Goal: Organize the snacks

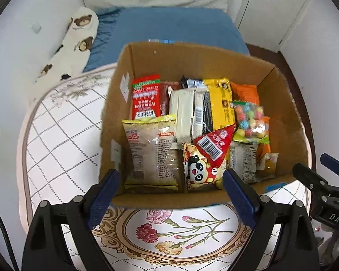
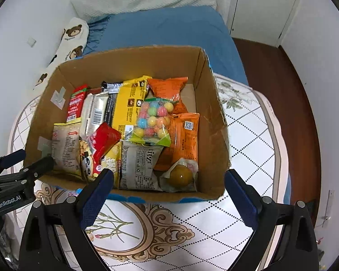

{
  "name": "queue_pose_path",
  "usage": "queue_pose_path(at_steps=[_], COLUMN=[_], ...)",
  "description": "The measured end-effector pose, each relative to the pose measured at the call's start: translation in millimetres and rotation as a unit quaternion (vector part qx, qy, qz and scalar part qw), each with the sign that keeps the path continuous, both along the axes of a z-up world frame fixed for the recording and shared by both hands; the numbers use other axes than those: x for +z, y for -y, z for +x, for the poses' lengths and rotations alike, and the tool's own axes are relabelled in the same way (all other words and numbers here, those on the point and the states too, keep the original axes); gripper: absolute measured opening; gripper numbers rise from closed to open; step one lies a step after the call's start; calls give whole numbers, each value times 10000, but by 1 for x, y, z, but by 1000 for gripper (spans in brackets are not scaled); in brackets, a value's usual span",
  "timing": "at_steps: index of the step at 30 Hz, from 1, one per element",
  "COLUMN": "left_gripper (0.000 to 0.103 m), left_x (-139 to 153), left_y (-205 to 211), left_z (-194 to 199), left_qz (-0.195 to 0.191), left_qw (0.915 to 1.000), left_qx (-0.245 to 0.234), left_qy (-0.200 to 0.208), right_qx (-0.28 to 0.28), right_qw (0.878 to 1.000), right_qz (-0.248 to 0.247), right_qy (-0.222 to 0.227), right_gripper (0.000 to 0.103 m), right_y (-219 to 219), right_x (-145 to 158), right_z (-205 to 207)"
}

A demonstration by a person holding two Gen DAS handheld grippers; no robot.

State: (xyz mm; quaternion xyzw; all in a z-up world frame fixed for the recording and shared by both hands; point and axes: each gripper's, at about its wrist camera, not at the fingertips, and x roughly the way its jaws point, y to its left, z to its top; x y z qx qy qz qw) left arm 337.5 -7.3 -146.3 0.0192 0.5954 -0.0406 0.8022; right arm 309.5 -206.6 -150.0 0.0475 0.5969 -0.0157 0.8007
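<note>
Snacks (image 1: 192, 126) filled cardboard box (image 1: 282, 103); left tongs (image 1: 169, 194) and right tongs (image 2: 168, 194) spread, empty. Advise lifting topmost red packet (image 1: 214, 144) first.

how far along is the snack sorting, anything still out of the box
Mostly done, it seems: the cardboard box holds packed snacks, including the candy ball bag and the panda packet. Nothing is in hand: left gripper and right gripper are open and empty. No loose snacks show on the tablecloth.
</note>
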Motion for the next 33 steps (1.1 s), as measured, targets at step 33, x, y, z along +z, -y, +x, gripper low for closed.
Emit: queue_pose_path(at_steps=[33], left_gripper=[94], left_x=[161], left_y=[-3], left_z=[-214], left_qz=[-54], left_qw=[9802], left_qx=[-104], left_qy=[1979], right_qx=[-83], right_qw=[9753], right_qz=[-223], right_qy=[2195], right_gripper=[103], right_y=[-20], right_x=[191], right_z=[-238])
